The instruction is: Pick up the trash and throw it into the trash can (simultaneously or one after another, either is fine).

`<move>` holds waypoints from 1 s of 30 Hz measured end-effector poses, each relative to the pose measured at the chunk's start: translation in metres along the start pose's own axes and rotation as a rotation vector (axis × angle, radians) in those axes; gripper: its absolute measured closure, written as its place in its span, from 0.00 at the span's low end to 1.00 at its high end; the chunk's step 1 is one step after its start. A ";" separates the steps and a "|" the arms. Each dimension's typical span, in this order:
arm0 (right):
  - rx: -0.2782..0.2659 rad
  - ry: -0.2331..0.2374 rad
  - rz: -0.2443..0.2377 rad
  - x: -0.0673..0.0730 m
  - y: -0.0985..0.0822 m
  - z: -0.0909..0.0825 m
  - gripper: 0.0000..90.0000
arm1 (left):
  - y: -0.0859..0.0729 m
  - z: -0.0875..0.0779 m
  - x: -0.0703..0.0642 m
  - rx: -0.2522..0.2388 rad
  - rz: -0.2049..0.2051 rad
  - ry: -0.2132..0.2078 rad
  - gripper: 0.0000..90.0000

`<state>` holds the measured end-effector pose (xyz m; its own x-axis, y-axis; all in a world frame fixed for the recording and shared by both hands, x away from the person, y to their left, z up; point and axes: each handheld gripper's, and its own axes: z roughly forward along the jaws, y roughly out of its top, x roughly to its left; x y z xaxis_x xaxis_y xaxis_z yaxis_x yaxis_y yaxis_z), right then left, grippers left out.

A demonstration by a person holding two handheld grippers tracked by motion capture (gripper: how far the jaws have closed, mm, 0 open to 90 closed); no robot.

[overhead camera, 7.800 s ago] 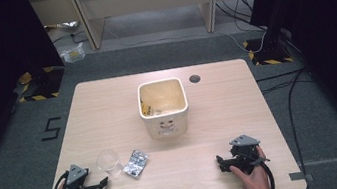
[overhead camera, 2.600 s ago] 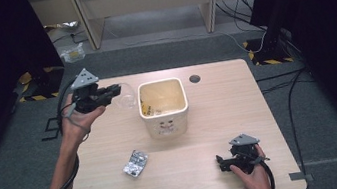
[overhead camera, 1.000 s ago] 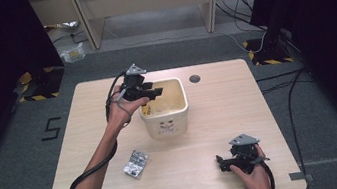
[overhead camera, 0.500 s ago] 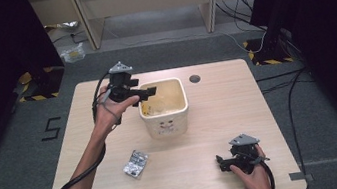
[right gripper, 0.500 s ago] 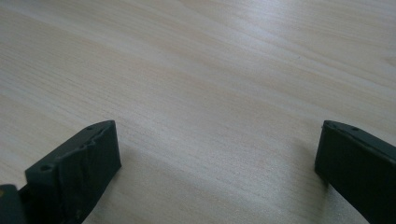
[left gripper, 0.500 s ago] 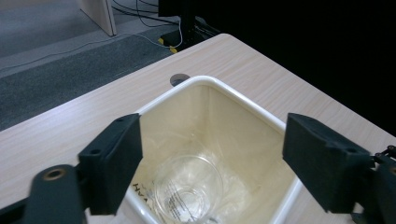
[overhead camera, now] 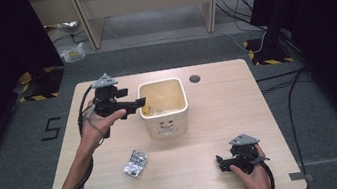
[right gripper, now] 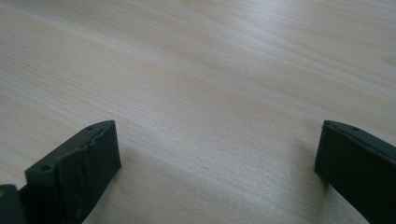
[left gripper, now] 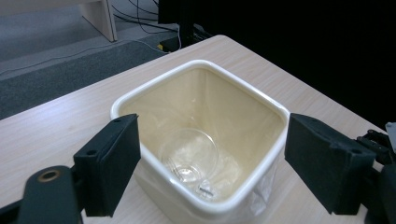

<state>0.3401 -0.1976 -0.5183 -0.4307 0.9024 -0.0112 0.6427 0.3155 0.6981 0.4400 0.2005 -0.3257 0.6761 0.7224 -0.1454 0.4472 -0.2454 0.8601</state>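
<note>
Clear cup [left gripper: 189, 156] lying at the bottom of the cream bin [overhead camera: 167, 125], centre frame, dropped there as rubbish. Left tongs [overhead camera: 140, 102] just sprung apart, empty, beside the bin's left rim. Right tongs [overhead camera: 221, 163] spread, idle on the surface [overhead camera: 220, 117], lower right. Crumpled wrapper [overhead camera: 135, 163] lower left, probably next for binning.

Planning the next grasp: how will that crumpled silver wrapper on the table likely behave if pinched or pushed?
The silver wrapper looks like thin crinkled foil or plastic, so probably very light and floppy: it should deform under the pads rather than resist. It lies flat and low on the table, so a push would likely slide it, not roll it. Its shiny surface may be slippery; a pinch on a raised crease seems safest.
</note>
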 end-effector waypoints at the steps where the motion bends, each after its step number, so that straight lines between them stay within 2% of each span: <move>1: 0.000 0.000 0.000 0.000 0.000 0.000 0.00 | -0.002 -0.002 0.000 -0.002 -0.002 -0.001 0.20; 4: 0.002 0.000 -0.002 0.000 0.000 0.000 0.00 | -0.012 -0.011 -0.001 -0.011 -0.006 -0.003 0.20; 7: 0.003 0.000 0.000 0.000 0.000 0.000 0.00 | -0.021 -0.018 -0.003 -0.022 -0.004 0.011 0.20; 15: 0.001 0.000 0.000 0.000 0.000 0.000 0.00 | -0.045 -0.029 -0.009 -0.012 0.013 0.025 0.21; 20: 0.002 0.001 0.001 0.000 0.000 0.000 0.00 | -0.070 -0.028 -0.013 0.018 0.016 0.045 0.21; 30: 0.001 0.000 0.000 0.000 0.000 0.000 0.00 | -0.116 -0.019 -0.012 0.065 -0.029 0.063 0.21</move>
<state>0.3401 -0.1976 -0.5182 -0.4306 0.9025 -0.0112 0.6435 0.3157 0.6973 0.3687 0.2329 -0.4148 0.6250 0.7686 -0.1366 0.5045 -0.2642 0.8220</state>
